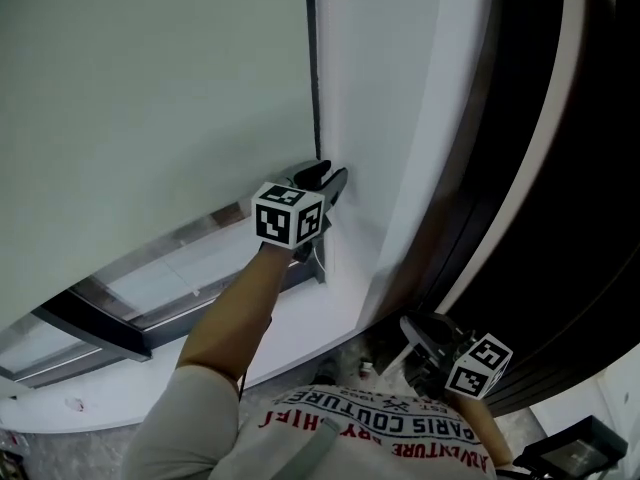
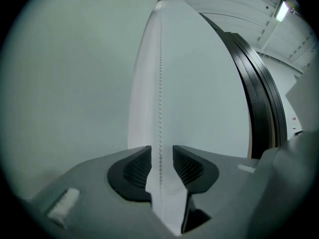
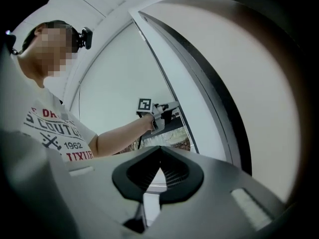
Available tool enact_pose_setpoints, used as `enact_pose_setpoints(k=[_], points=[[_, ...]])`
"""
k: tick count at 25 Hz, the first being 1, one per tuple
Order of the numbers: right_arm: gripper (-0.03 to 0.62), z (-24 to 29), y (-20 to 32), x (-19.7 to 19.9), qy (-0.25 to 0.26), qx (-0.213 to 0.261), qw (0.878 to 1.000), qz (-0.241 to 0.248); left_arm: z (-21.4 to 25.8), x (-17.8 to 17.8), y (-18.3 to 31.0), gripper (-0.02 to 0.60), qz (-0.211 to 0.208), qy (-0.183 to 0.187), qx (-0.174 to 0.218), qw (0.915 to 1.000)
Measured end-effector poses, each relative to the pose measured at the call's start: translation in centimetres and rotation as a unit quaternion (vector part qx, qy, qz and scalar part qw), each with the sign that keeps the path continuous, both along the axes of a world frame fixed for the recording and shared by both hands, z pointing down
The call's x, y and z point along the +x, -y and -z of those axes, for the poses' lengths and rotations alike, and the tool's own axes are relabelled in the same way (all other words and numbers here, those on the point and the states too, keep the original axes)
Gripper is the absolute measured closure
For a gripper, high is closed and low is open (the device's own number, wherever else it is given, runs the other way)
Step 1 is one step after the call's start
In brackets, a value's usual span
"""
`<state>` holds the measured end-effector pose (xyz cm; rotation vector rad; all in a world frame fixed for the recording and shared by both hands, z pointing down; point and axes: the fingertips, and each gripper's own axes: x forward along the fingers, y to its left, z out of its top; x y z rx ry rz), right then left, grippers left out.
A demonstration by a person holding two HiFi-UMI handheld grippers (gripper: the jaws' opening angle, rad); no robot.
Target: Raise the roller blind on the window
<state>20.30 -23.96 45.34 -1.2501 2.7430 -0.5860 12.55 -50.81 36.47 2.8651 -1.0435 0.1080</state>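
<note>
The left hand-held gripper (image 2: 161,166) has its jaws apart, and the bead chain (image 2: 160,83) hangs straight through the gap between the ribbed pads (image 2: 137,167) without being pinched. The chain runs up a white wall strip (image 2: 199,83) just right of the roller blind (image 1: 150,88). The blind is a broad pale sheet filling the far left, lowered almost fully, with only a strip of window (image 1: 190,268) bare beneath its bottom edge. Seen from the head, the left hand-held gripper (image 1: 325,176) is held out to the blind's right edge. The chain looks thin, light and limp, and its small beads should give the pads something to catch on. The best hold is probably square across the beads and high up, then a pull straight along the hanging line, since a slanted tug may let it slip out. The blind fabric looks soft and is better left alone. The right hand-held gripper (image 3: 159,171), low and near on the right, has its jaws together on nothing.
</note>
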Motion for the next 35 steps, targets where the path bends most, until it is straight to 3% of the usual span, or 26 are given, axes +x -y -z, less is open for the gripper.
enact_pose_setpoints(k=[7, 9, 10, 17, 26, 31, 35], points=[[0.589, -0.1, -0.7, 0.4, 0.001, -0.005, 1.000, -0.002, 0.3, 0.4, 0.5, 0.451, 0.002, 0.011, -0.002, 0.9999], [0.589, -0.4, -0.9, 0.5, 0.000, -0.007, 1.000, 0.001, 0.2, 0.3, 0.6, 0.544, 0.013, 0.017, 0.003, 0.9998], [0.589, -0.6, -0.9, 0.6, -0.001, -0.009, 1.000, 0.002, 0.1, 0.4, 0.6, 0.561, 0.017, 0.020, 0.005, 0.9996], [0.589, 0.1, -2.2, 0.6, -0.009, -0.001, 1.000, 0.003, 0.4, 0.0, -2.1, 0.566, -0.009, 0.017, -0.001, 0.9998], [0.589, 1.3, -5.1, -0.5, -0.021, 0.013, 0.999, 0.024, -0.6, 0.3, -11.3, 0.569, -0.085, 0.039, -0.011, 0.9956], [0.589, 2.1, -6.8, -1.7, -0.031, 0.030, 0.998, 0.043, 0.4, -0.9, -16.9, 0.569, -0.105, 0.008, -0.002, 0.9944], [0.589, 3.1, -7.6, -2.0, -0.034, 0.034, 0.997, 0.059, 1.4, -1.2, -21.8, 0.569, -0.129, 0.007, 0.001, 0.9916]])
